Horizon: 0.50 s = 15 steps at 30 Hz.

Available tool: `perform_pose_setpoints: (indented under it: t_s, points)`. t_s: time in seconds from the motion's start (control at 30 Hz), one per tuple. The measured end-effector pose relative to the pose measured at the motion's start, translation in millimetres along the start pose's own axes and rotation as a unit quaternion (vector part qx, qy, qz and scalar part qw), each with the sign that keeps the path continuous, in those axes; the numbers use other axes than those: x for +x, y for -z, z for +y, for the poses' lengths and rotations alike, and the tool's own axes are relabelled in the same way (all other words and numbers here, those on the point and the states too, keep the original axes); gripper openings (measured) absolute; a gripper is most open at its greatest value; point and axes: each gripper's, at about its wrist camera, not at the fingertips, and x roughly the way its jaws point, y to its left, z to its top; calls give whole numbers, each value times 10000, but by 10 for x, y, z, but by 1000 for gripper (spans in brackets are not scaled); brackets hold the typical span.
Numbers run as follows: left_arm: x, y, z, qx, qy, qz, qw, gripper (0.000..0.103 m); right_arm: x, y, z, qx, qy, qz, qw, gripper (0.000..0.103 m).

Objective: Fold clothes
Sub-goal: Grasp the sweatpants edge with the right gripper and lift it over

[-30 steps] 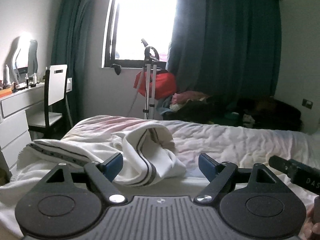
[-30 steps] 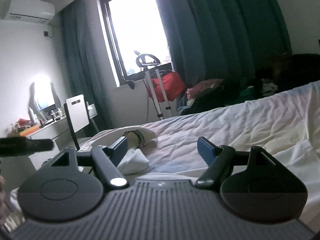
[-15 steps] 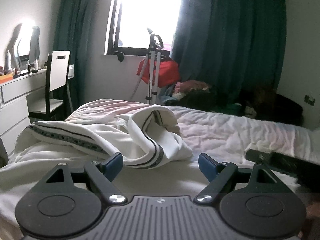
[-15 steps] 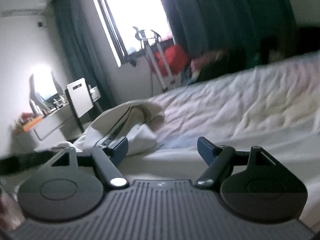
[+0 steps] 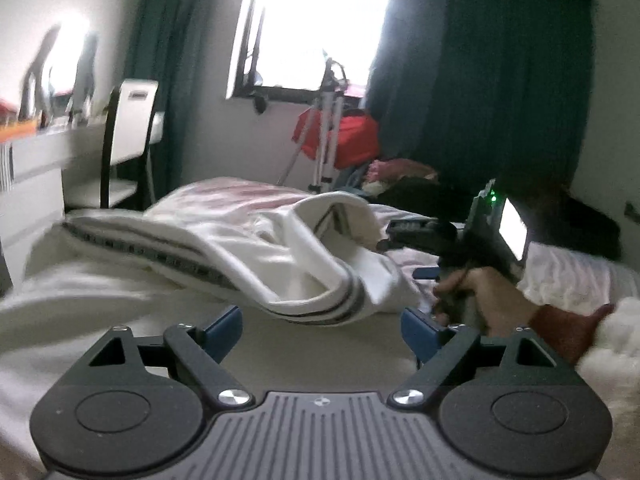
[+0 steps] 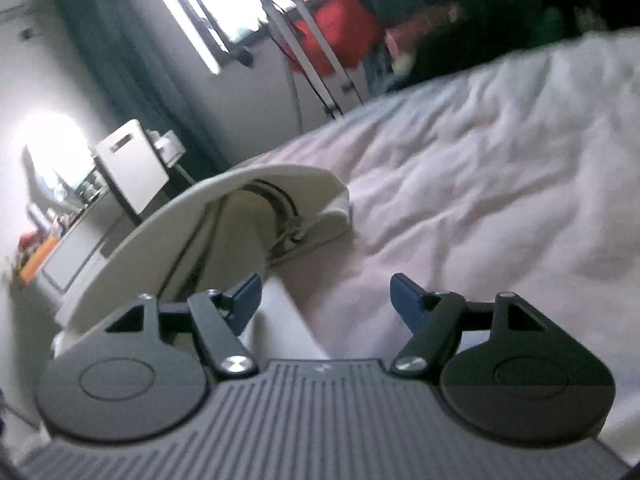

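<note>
A white garment with dark stripes (image 5: 240,252) lies crumpled on the bed (image 5: 100,320). My left gripper (image 5: 322,330) is open and empty, low over the sheet, just short of the garment's near striped hem. In the left wrist view my right gripper (image 5: 432,264), held in a hand, is at the garment's right edge. In the right wrist view my right gripper (image 6: 324,300) is open, with its left fingertip (image 6: 246,294) against the garment (image 6: 208,224), which arches up in front of it.
A white chair (image 5: 128,136) and a desk (image 5: 32,168) stand left of the bed. A red bag on a metal stand (image 5: 340,140) and a pile of clothes (image 5: 400,176) are under the window. Wrinkled sheet (image 6: 500,168) spreads to the right.
Both grippers moved forward toward the garment. My right gripper swung left and tilted, coming up against the garment's right edge and into the left wrist view.
</note>
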Motion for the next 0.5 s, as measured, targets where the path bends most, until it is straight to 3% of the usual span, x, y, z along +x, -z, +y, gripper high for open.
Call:
perform_pose_setpoints:
  t_s: [0.07, 0.13, 0.27, 0.33, 0.37, 0.4, 0.5]
  points:
    - [159, 6, 100, -215, 83, 146, 9996, 88, 279, -69, -13, 312, -119, 22, 9994, 74]
    - [265, 15, 119, -175, 186, 178, 9995, 88, 551, -131, -6, 511, -196, 143, 9984, 73]
    - [406, 64, 84, -94, 388, 142, 9991, 88, 830, -267, -4, 920, -289, -15, 9953, 73]
    - [497, 96, 80, -168, 460, 238, 9985, 88, 918, -324, 34, 845, -91, 25, 9964, 52]
    - [543, 114, 81, -219, 481, 301, 9982, 88, 941, -339, 78, 684, 110, 52, 9976, 26]
    - [565, 127, 88, -260, 483, 346, 9979, 88, 942, -348, 122, 530, 300, 58, 9981, 18]
    - [593, 157, 99, -305, 460, 396, 9977, 88, 791, -334, 199, 265, 501, -182, 9982, 14]
